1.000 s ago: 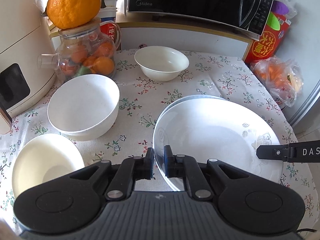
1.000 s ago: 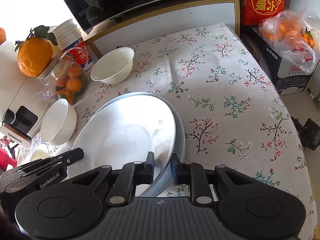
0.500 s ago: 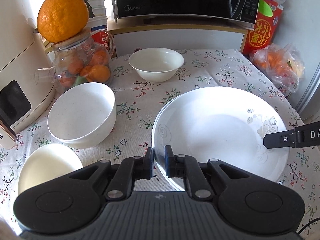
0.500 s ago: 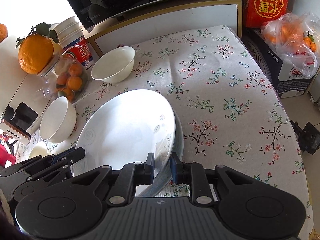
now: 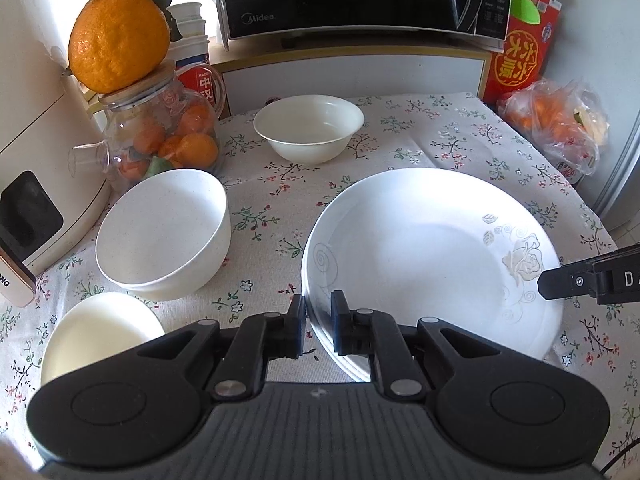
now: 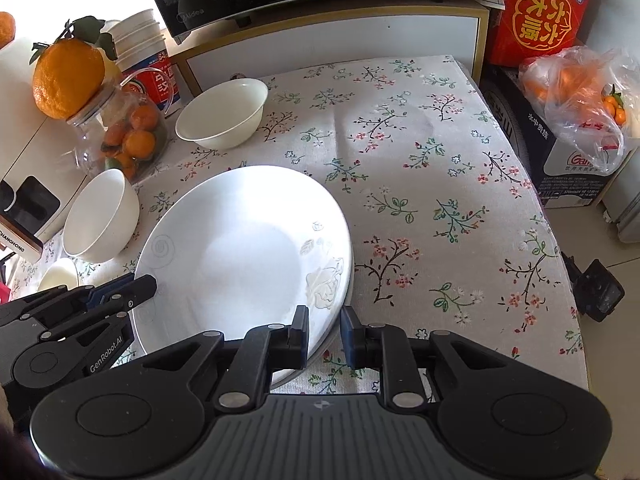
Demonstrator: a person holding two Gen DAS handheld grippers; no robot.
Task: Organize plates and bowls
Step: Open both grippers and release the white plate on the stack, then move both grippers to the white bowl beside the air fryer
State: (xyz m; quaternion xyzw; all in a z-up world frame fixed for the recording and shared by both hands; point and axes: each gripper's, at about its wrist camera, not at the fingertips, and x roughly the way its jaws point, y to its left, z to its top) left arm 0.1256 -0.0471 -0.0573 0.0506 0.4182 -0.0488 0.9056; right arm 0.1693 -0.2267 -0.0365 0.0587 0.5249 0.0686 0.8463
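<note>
Most of the under plate (image 6: 349,280) is hidden: only a thin rim edge peeks out beneath the top plate (image 5: 432,256) on its right side. The small bowl (image 5: 96,340) at the near left is partly cut off by the left tool's body.

The top plate is glossy white china, wide and shallow, with a pale rose and a grey spiral printed on it; it sits nested on the under plate on the bench's floral cloth (image 6: 432,184). A matte speckled bowl (image 5: 164,236) and a smooth cream bowl (image 5: 308,128) stand apart to the left and behind.

The left tool (image 5: 318,322) pinches the top plate's left rim, fingers nearly together. The right tool (image 6: 325,334) straddles the right rim of both plates, narrowly gapped, gripping it.
</note>
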